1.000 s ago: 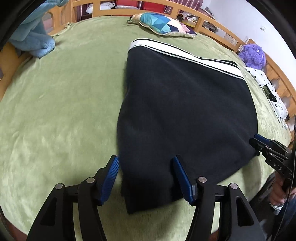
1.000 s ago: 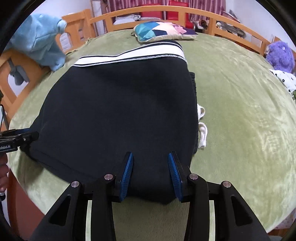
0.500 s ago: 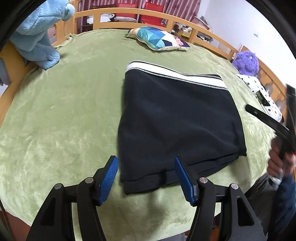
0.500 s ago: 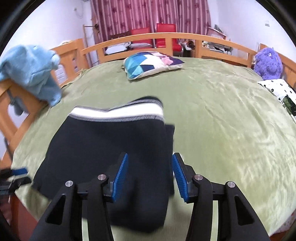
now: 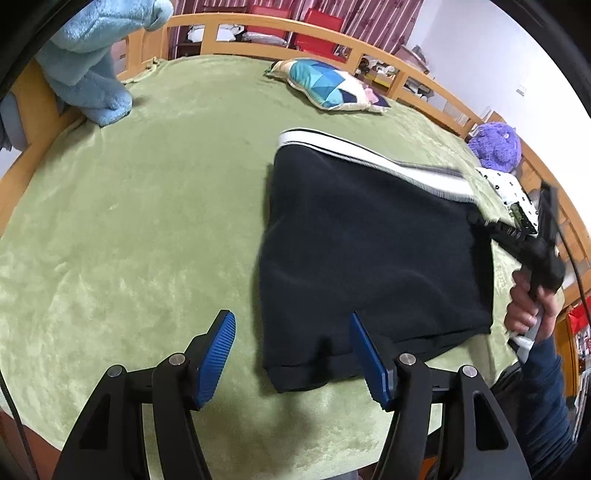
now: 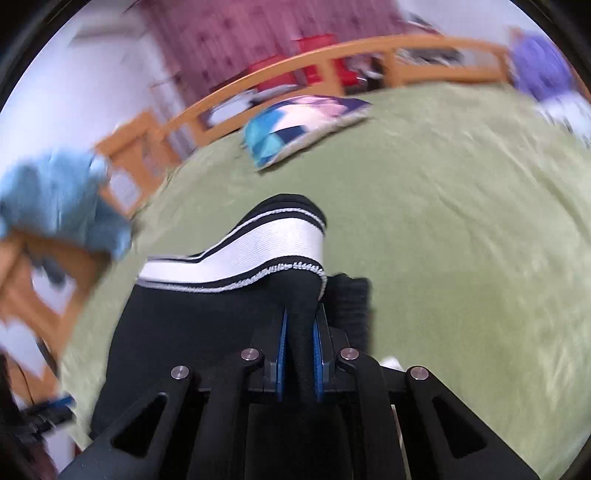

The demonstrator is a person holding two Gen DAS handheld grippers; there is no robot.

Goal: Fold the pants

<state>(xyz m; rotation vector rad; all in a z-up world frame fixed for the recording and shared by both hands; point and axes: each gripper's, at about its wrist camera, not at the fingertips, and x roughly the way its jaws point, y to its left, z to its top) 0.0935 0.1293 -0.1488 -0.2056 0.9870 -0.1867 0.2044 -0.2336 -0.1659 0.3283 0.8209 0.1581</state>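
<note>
Black pants (image 5: 369, 251) with a white striped waistband (image 5: 369, 155) lie folded on the green bed cover (image 5: 147, 206). My left gripper (image 5: 291, 354) is open and empty, hovering just above the pants' near left corner. My right gripper (image 6: 299, 332) is shut on the pants' right edge just below the waistband (image 6: 258, 254) and lifts it, so the band arches up. In the left wrist view the right gripper (image 5: 495, 227) reaches in from the right, held by a hand (image 5: 528, 306).
A patterned pillow (image 5: 332, 86) lies at the far side. A blue plush (image 5: 88, 66) hangs over the wooden rail (image 5: 258, 35) at left. A purple plush (image 5: 496, 144) and a dotted cloth (image 5: 513, 190) sit at right. The bed's near edge is close below my grippers.
My right gripper moved forward along the pants' right edge, shut on the cloth near the waistband and raised it. My left gripper drew back and shifted left, still open.
</note>
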